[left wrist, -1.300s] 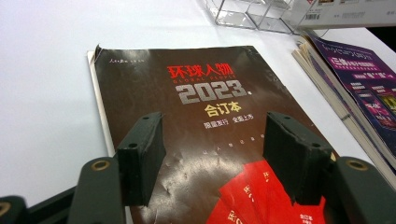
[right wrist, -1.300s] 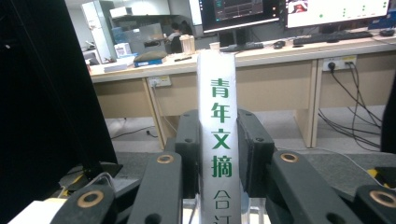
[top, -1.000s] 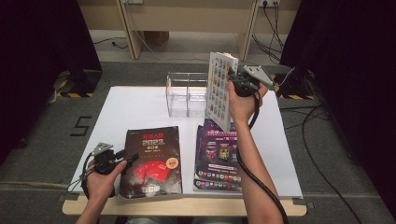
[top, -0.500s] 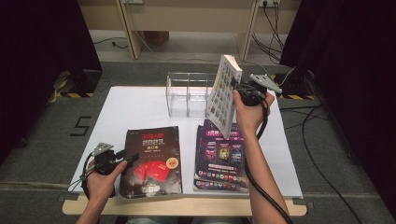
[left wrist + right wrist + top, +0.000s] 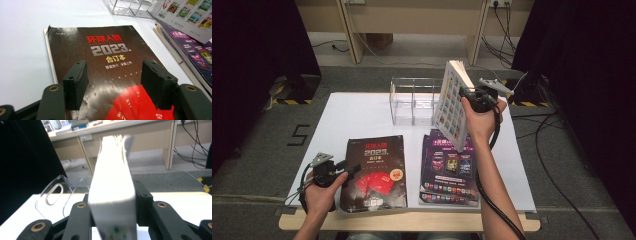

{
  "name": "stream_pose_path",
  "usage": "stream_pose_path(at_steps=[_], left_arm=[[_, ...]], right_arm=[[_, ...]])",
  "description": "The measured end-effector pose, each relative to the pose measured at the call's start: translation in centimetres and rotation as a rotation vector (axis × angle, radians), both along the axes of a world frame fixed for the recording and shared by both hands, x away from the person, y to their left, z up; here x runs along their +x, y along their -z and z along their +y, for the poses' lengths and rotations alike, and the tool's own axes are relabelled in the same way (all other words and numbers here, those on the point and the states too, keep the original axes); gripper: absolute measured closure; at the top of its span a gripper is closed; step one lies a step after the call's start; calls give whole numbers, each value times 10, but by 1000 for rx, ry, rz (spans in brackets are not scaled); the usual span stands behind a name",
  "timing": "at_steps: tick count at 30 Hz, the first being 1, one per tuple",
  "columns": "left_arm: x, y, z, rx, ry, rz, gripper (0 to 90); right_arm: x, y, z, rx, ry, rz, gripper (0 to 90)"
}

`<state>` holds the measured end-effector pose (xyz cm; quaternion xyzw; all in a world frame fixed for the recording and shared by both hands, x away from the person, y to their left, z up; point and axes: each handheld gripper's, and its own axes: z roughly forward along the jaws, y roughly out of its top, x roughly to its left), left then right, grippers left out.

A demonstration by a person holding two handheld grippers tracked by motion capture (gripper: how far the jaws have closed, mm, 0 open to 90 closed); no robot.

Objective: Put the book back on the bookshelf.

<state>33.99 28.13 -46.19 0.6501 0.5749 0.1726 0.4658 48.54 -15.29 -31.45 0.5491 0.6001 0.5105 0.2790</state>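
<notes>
So the right gripper [image 5: 466, 95] is up in the air over the far right part of the desk [image 5: 362, 115], with a thick white magazine [image 5: 451, 110] standing tilted between its jaws. In the right gripper view the magazine's pale page edge sits right in the gap, a black jaw close on each side. The jaws have just been opening with the magazine between them, and honestly that view is too blown out and blurry to say if the pads are pressing on it right now. From the high view its cover is a grid of little colourful pictures, lower corner hanging above the purple magazine [image 5: 449, 170], which lies flat on top of a small stack at the near right of the desk. The top edge leans toward the clear acrylic holder [image 5: 412, 102], which stands at the back middle of the desk, just beside the raised magazine.

The left gripper [image 5: 346, 171] sits low at the near left, in the person's left hand [image 5: 319, 192]. Its jaws are spread apart and grasping nothing, hovering over the near part of the black magazine [image 5: 100, 57], the one with the red title, a big silver 2023 and red cards on the cover. That one lies flat on the desk, just left of the purple one with a strip of white between them.
</notes>
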Motion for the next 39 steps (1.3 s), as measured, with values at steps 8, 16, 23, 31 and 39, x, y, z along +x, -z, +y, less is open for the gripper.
stream_pose_path(at_steps=[8, 16, 23, 31, 39], left_arm=[[0, 0, 0, 1, 0, 0, 378], [0, 0, 0, 5, -1, 3, 378], [0, 1, 1, 5, -1, 7, 378], [0, 1, 2, 4, -3, 6, 379], [1, 1, 2, 4, -2, 6, 378]], right_arm=[[-3, -4, -1, -58, -8, 8, 663], [0, 0, 0, -70, -6, 19, 607], [1, 4, 2, -93, 15, 6, 548], [1, 3, 1, -91, 19, 15, 691], [0, 3, 3, -119, 25, 3, 740]])
